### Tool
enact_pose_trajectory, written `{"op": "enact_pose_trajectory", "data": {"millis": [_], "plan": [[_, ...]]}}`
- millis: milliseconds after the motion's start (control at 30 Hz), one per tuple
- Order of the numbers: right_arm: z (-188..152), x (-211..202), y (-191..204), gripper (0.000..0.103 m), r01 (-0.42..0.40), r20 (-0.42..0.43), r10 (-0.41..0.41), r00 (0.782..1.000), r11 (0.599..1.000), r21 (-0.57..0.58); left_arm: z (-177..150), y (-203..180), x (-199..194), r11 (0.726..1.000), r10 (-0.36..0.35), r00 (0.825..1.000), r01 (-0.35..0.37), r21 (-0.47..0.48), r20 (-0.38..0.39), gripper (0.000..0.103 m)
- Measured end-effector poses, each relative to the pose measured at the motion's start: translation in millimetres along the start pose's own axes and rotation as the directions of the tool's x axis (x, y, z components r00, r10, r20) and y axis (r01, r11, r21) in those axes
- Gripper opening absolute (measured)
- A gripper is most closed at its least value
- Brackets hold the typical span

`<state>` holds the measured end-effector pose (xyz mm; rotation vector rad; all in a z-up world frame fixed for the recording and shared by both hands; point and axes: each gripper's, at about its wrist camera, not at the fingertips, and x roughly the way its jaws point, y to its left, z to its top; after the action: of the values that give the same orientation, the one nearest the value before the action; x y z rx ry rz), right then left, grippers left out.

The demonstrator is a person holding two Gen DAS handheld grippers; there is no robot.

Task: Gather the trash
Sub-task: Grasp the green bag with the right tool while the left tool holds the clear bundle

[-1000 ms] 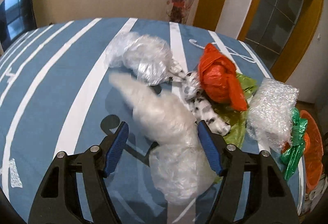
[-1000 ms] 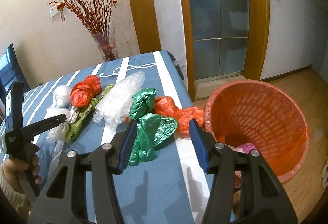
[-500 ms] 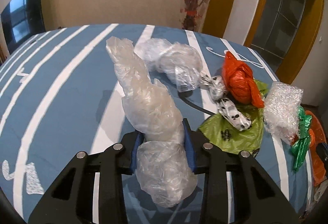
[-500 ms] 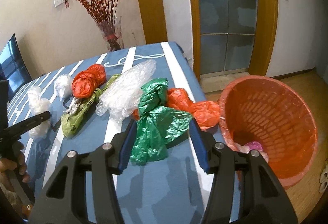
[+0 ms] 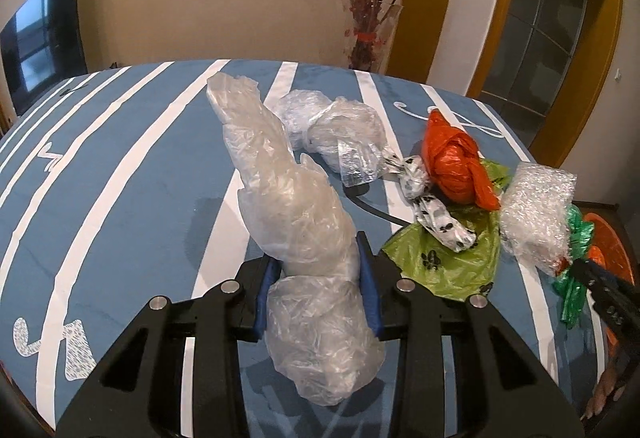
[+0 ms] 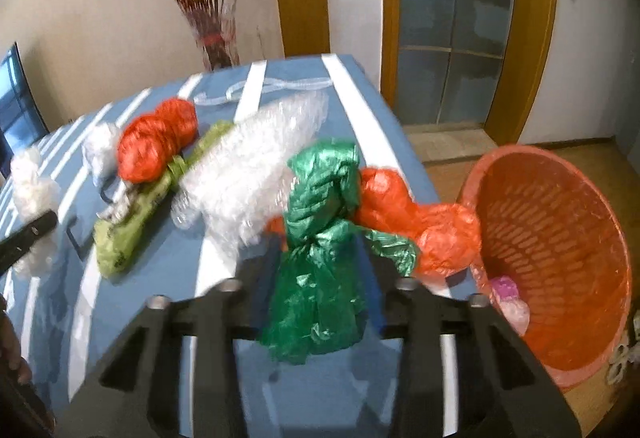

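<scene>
Blue striped cloth covers the table (image 5: 120, 165), and an orange basket (image 6: 560, 238) stands on the floor at its far corner. The left gripper (image 5: 316, 302) pinches a long clear plastic bag (image 5: 288, 205) between its blue pads. The right gripper (image 6: 320, 302) has just been closing, with the green bag (image 6: 320, 238) between its jaws; motion blur hides whether the pads actually bite. Each bundle is best lifted clear of its neighbours before swinging towards the basket, since an orange bag (image 6: 420, 222) lies against the green one and may drag. What already sits inside the basket, something pale and pinkish, is hard to make out.
</scene>
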<state>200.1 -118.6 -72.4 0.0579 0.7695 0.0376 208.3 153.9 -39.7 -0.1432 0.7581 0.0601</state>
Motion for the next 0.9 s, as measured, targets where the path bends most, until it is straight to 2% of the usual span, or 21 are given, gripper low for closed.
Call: {"op": "enact_pose_trajectory", "data": {"millis": [133,533,900], "plan": [[-6.8,-3.4,-1.5,0.013,-0.011,0.003,0.011,1.000,1.000,-0.011,0.5,-5.2,-4.3,1.000,-0.016,1.000,0.016,0.013,0.007,0.036],[-12.5,-54.1,-20.9,0.013,-0.067,0.098,0.064,0.993,0.997,0.029,0.1,-37.7,-23.9,0.994,-0.086,0.996,0.084,0.077,0.030,0.036],[-13.8,-107.6,-66.0,0.013,-0.011,0.214,-0.010,0.977,0.995,0.097,-5.2,-90.5,-48.9,0.968,-0.183,0.982,0.171,0.183,0.051,0.036]]}}
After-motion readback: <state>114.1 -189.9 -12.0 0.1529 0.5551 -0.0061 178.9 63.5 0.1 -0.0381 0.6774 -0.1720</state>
